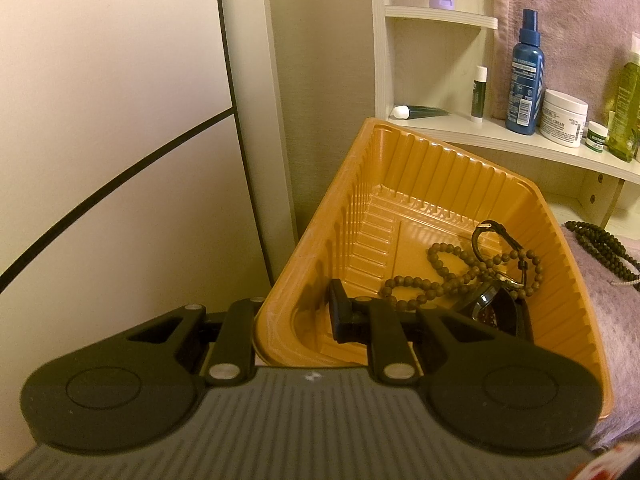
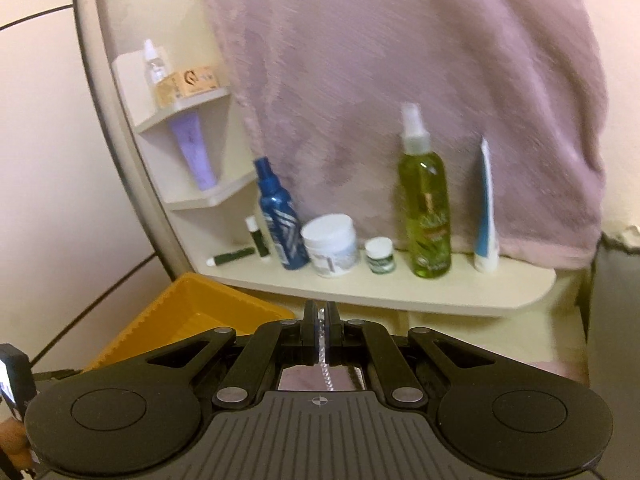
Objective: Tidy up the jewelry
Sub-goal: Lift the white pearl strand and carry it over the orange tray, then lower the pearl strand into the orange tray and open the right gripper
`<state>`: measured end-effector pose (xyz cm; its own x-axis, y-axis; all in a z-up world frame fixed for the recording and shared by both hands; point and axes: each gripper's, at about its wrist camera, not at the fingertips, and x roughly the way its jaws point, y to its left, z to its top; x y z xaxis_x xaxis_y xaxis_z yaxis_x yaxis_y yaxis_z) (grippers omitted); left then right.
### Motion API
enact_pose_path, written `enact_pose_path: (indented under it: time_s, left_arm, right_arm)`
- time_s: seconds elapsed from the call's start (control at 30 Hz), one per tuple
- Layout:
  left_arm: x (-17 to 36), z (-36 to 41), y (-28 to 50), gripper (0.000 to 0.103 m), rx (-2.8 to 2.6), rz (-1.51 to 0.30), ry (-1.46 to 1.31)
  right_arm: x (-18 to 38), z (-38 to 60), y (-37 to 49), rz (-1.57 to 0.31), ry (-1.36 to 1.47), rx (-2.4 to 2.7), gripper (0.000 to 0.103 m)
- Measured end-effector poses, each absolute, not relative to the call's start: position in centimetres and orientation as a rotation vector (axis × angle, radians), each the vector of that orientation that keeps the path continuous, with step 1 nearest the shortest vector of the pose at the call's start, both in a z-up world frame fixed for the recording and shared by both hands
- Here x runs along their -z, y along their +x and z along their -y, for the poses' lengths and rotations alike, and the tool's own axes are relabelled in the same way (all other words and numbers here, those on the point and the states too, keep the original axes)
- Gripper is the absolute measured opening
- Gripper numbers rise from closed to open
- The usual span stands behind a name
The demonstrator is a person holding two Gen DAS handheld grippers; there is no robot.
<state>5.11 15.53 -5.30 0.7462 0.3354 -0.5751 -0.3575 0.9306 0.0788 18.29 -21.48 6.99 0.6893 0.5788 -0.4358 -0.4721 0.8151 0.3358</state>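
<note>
The orange tray holds a brown bead string and a dark watch, tangled together toward its four o'clock corner; the watch is partly hidden behind the left gripper's linkage, and its face is hard to make out. That gripper is closed on the tray's near wall at about seven o'clock: one finger shows inside the tray, while the other is hidden behind the outer wall. A second, darker bead string lies on the pink towel at three o'clock of the tray, cut off by the frame edge.

In the right wrist view the right gripper is pinched tight on a thin silvery chain, which hangs down between the fingers toward six o'clock; its lower end is hidden behind the gripper body. This view is blurred. The tray corner sits at eight o'clock of those fingers. Beyond, at twelve o'clock, a shelf carries a blue bottle, a white jar and a green bottle.
</note>
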Motion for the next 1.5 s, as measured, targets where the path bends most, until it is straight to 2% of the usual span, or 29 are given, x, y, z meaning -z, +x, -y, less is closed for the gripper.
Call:
enact_pose_path:
  time_s: [0.7, 1.13, 1.5]
  left_arm:
    - [5.2, -15.5, 5.0, 0.016, -0.379, -0.624, -0.039]
    - [5.2, -15.6, 5.1, 0.016, -0.376, -0.625, -0.039]
    - [5.2, -15.5, 5.1, 0.016, -0.376, -0.626, -0.040]
  right_arm:
    - [-13.5, 12.8, 19.5, -0.441, 0.228, -0.872, 0.002]
    - [-11.7, 5.4, 20.9, -0.516, 0.230, -0.997, 0.002]
    - [-10.1, 3.0, 22.0, -0.520, 0.271, -1.043, 0.002]
